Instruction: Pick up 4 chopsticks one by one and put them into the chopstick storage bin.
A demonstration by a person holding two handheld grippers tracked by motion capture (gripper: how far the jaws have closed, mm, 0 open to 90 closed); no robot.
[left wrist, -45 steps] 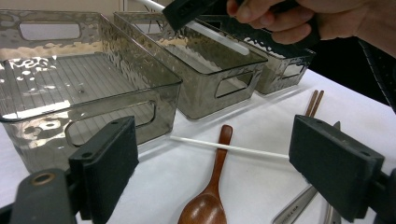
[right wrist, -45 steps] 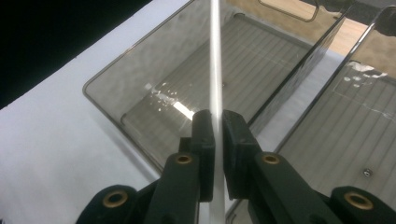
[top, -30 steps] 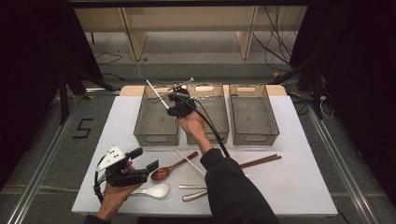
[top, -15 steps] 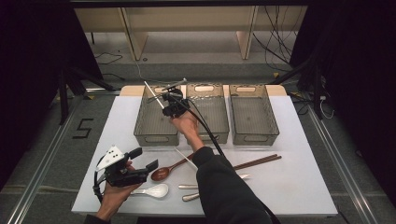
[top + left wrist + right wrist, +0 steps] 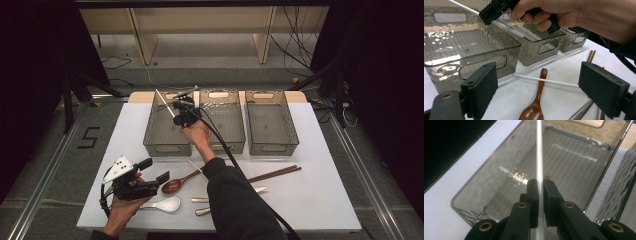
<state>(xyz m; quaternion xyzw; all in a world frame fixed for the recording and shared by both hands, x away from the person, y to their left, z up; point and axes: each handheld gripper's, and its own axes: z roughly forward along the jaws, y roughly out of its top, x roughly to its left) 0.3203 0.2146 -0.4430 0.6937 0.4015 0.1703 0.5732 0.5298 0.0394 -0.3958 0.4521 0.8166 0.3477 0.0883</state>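
My right gripper [image 5: 179, 112] is shut on a white chopstick [image 5: 164, 102] and holds it above the left grey bin [image 5: 167, 146]. In the right gripper view the chopstick [image 5: 539, 150] runs up between the pressed jaws of the right gripper [image 5: 539, 192], over the bin's ribbed floor [image 5: 574, 152]. My left gripper [image 5: 154, 170] hovers open at the table's front left. Between its wide jaws in the left gripper view [image 5: 541, 90] lie a second white chopstick [image 5: 546, 80] and a wooden spoon [image 5: 536, 105] on the table.
Two more grey bins stand in the row, middle [image 5: 222, 142] and right [image 5: 272, 145]. Brown chopsticks [image 5: 275, 174], a white spoon [image 5: 165, 204] and two metal utensils [image 5: 202, 200] lie on the white table near its front edge.
My right hand has shifted slightly to the left with the white chopstick, staying over the left bin. The left gripper has kept still.
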